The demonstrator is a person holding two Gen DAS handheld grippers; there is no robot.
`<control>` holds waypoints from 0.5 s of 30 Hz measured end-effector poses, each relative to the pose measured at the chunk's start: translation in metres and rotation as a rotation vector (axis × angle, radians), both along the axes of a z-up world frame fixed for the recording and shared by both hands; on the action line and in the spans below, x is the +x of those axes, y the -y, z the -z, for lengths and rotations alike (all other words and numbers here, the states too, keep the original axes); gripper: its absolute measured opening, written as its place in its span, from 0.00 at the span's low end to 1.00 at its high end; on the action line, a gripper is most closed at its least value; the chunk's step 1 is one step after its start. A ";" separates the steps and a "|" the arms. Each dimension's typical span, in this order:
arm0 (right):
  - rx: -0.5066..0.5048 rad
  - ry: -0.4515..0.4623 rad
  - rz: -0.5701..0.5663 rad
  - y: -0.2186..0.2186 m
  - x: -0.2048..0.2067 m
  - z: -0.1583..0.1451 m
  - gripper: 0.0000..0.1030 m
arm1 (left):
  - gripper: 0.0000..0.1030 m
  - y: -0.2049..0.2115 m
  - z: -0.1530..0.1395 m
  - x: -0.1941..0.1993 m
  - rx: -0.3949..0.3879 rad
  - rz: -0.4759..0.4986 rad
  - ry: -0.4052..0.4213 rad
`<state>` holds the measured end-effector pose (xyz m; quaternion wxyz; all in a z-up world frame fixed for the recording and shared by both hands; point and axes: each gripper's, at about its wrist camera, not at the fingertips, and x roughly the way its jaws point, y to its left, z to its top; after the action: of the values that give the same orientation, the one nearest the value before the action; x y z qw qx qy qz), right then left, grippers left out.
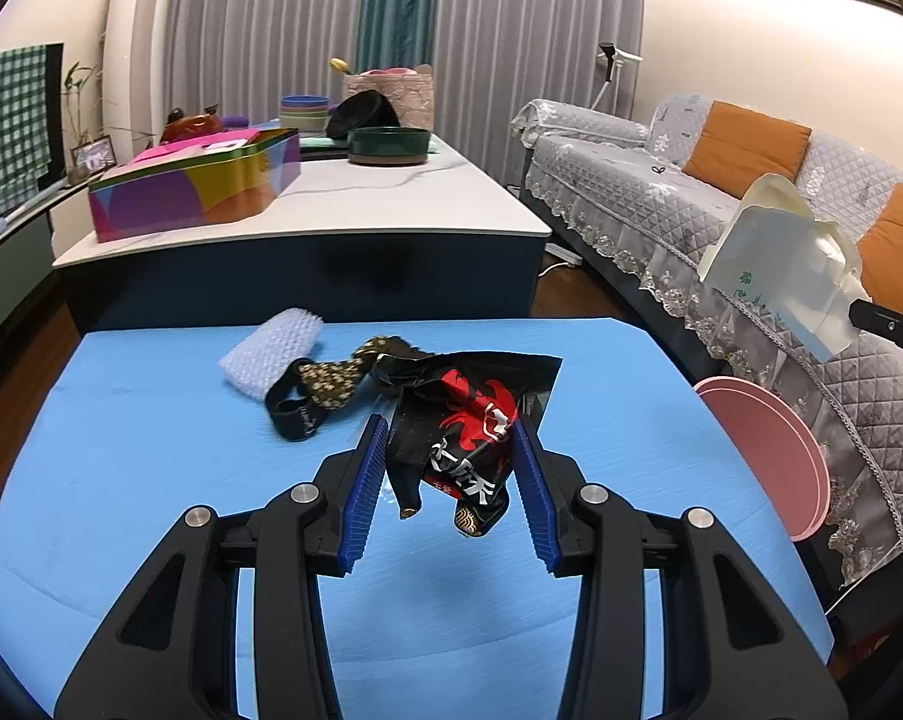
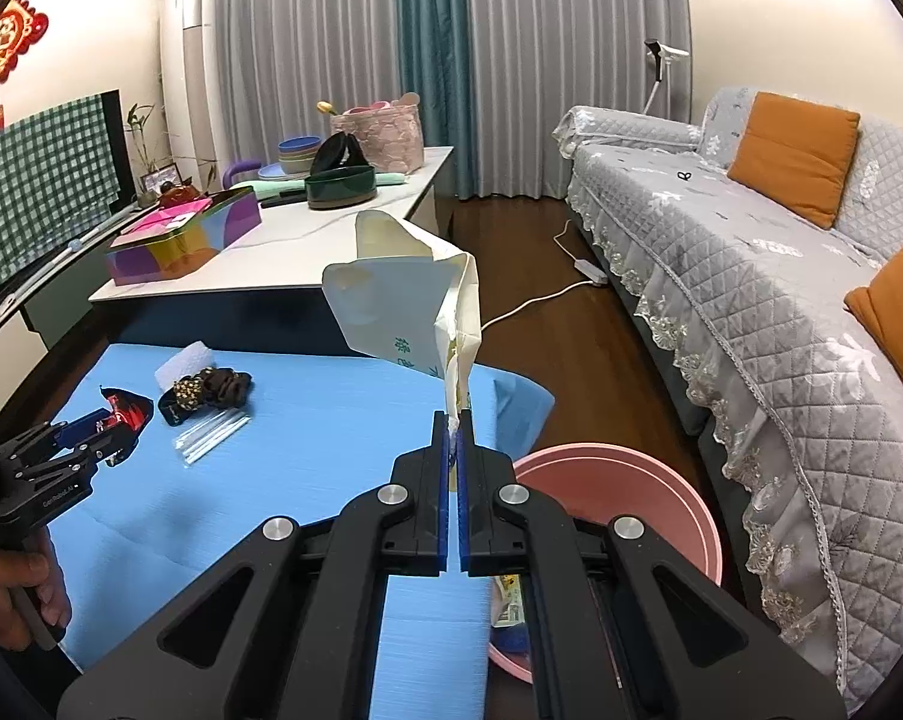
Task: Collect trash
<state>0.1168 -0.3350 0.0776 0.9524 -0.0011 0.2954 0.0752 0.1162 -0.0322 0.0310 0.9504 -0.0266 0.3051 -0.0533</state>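
Right gripper point(image 2: 454, 420) clamped on cream paper carton point(image 2: 403, 294), above blue mat point(image 2: 307, 420)

Carton flattened, standing up from the closed jaws; pink bin point(image 2: 679, 492) just right of the mat, partly behind the gripper; left gripper point(image 2: 100, 435) at far left gripping a black-and-red wrapper point(image 2: 128, 409); patterned dark fabric point(image 2: 211, 390), white foam piece point(image 2: 182, 363) and clear plastic strip point(image 2: 214, 433) lying on the mat.

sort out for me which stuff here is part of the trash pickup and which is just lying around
Job:
black and red wrapper in left gripper
cream paper carton in right gripper
pink bin
clear plastic wrapper

Lying about:
colourful tin
green bowl
orange cushions
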 end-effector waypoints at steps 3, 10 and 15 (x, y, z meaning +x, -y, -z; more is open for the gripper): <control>-0.005 -0.001 0.010 0.006 0.000 0.002 0.02 | 0.41 0.007 0.000 0.002 0.000 0.015 0.004; -0.009 -0.003 0.032 0.020 -0.002 0.005 0.02 | 0.41 0.025 0.001 0.005 -0.001 0.048 0.012; -0.012 -0.003 0.055 0.030 -0.002 0.007 0.02 | 0.41 0.037 0.001 0.007 0.001 0.069 0.016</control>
<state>0.1147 -0.3650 0.0702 0.9537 0.0011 0.2970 0.0473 0.1234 -0.0687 0.0302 0.9505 -0.0150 0.2981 -0.0862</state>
